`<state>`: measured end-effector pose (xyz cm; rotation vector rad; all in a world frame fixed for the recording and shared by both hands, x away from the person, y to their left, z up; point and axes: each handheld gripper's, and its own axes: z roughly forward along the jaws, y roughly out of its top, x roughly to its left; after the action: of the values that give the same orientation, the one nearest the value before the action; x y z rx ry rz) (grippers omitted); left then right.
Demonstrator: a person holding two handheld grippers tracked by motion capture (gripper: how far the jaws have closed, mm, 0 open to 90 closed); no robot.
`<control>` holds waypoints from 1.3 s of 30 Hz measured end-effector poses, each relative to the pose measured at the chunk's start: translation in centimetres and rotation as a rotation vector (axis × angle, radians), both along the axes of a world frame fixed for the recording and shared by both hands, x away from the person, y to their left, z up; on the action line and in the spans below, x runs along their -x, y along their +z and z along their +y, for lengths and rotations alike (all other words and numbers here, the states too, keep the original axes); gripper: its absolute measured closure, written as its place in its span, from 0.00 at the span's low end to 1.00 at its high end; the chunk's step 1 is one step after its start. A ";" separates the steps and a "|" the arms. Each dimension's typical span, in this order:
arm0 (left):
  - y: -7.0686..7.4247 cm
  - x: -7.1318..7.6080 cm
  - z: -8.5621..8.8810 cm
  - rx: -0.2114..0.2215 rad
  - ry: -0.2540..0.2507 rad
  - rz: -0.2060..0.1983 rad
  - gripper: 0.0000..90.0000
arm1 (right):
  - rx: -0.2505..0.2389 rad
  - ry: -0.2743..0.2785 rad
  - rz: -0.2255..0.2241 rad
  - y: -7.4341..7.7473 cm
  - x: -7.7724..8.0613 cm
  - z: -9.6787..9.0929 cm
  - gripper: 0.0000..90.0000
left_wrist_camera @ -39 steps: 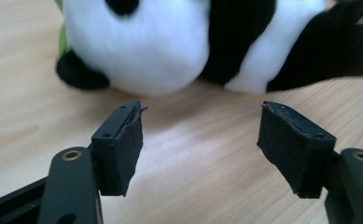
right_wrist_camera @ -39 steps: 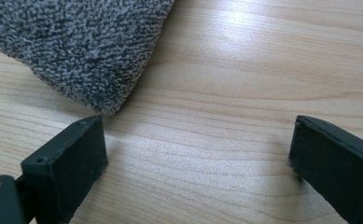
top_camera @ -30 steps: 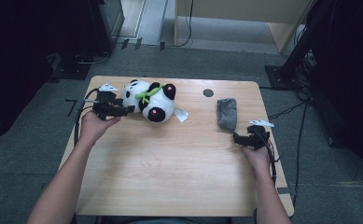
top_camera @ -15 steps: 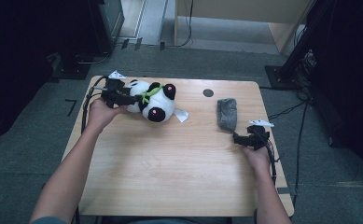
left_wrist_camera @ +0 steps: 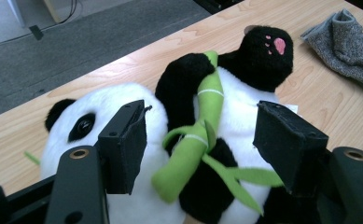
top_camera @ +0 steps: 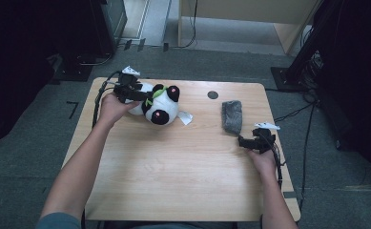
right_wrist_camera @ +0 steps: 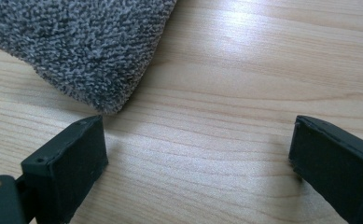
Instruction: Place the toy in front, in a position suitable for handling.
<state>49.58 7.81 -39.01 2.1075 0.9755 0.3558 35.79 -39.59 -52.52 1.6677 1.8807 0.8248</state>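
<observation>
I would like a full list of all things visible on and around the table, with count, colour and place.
plush panda: one, black and white, far left of table, lying down
bamboo stalk: one, green, across the panda's body
grey sock: one, grey, right part of table
table: one, light wood, centre
round hole cover: one, dark, far edge of table
left gripper: one, black, open over the panda
right gripper: one, black, open beside the sock
</observation>
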 end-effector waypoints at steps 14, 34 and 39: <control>-3.4 -0.9 -2.0 -0.041 -0.029 0.010 0.42 | -0.001 0.001 -0.003 0.0 0.0 0.0 0.05; -3.6 0.2 -1.8 -0.026 0.006 -0.019 0.78 | -0.001 0.002 -0.003 0.0 0.0 0.0 0.05; -3.0 0.4 -1.6 0.011 0.031 0.017 0.80 | -0.001 0.002 -0.003 0.0 0.0 0.0 0.05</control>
<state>49.15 6.23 -41.99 2.0908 1.0183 0.3478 35.80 -39.55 -52.51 1.6642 1.8801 0.8284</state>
